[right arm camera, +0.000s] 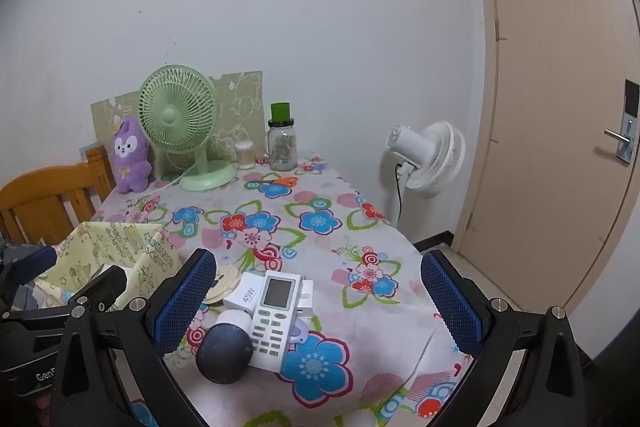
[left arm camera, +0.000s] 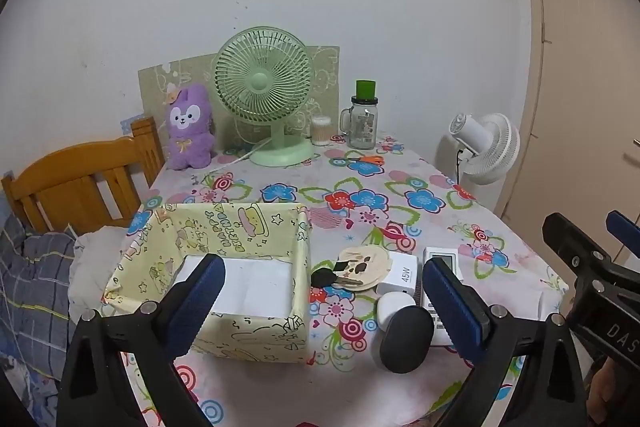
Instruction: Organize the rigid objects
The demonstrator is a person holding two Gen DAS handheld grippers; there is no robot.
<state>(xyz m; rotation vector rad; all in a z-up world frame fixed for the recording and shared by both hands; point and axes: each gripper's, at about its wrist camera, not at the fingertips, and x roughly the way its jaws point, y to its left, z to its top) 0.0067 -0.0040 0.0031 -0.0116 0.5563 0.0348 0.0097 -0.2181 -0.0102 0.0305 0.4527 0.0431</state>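
A yellow cartoon-print box (left arm camera: 224, 227) stands at the table's near left; only its white bottom shows inside. Right of it lies a cluster: a round wooden disc (left arm camera: 366, 263) with a black-headed key (left arm camera: 322, 277), a white 45W charger (left arm camera: 400, 273), a white remote (right arm camera: 276, 311), a small white case (left arm camera: 394, 307) and a black oval case (right arm camera: 224, 351). My left gripper (left arm camera: 323, 265) hovers open above the box's right wall and the cluster, holding nothing. My right gripper (right arm camera: 317, 261) hovers open over the remote and the floral cloth, also holding nothing.
At the table's back stand a green desk fan (left arm camera: 264, 95), a purple plush (left arm camera: 188, 129), a swab tub (left arm camera: 321, 129), a green-lidded jar (left arm camera: 363, 119) and orange scissors (left arm camera: 362, 159). A wooden headboard (left arm camera: 76, 183) is at left; a white floor fan (right arm camera: 428, 155) and door (right arm camera: 560, 107) at right.
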